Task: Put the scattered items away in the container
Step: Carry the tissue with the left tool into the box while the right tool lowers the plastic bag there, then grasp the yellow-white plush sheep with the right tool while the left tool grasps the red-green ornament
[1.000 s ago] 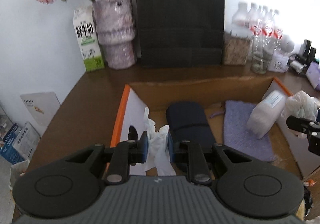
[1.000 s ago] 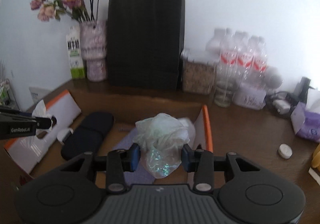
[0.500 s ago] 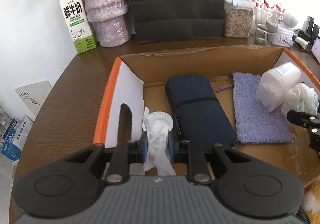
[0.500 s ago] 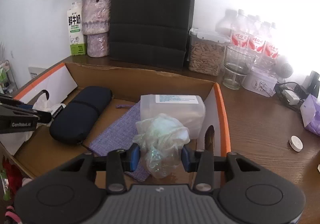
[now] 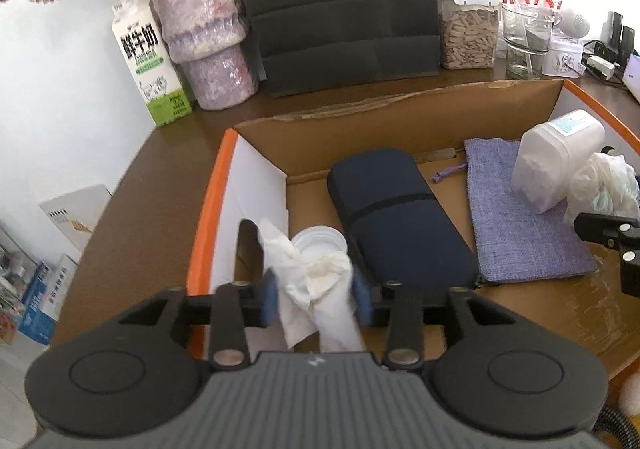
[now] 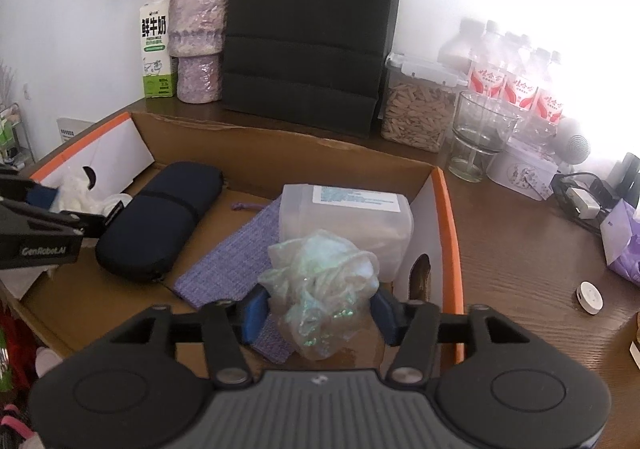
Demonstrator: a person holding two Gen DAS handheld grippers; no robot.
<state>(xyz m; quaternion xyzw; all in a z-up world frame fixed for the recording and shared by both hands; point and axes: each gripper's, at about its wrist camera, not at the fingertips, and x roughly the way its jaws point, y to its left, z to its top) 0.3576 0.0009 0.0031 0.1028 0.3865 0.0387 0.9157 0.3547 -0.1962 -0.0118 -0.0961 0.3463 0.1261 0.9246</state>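
Note:
An open cardboard box [image 5: 208,209] with orange rims holds a dark zip case [image 5: 396,225], a purple woven pouch [image 5: 520,233], a white plastic container [image 5: 556,161] and a round white lid [image 5: 320,239]. My left gripper [image 5: 316,297] hangs low over the box's left end. Its jaws are opening, and a crumpled white tissue [image 5: 312,281] sits loose between them. At the right end of the box [image 6: 450,229], my right gripper [image 6: 320,313] has its jaws opening around a crumpled clear plastic bag [image 6: 320,281]. Small gaps show beside the pads.
Behind the box stand a black paper bag [image 6: 312,29], a milk carton [image 5: 150,61], a purple vase [image 5: 208,37], a jar of seeds [image 6: 416,117], a glass [image 6: 476,137] and water bottles. On the table to the right lie a small white disc [image 6: 590,297] and a purple pack [image 6: 624,245].
Both grippers came down into the box from above it. Their jaws have widened, and the tissue and the plastic bag have spread out between the pads.

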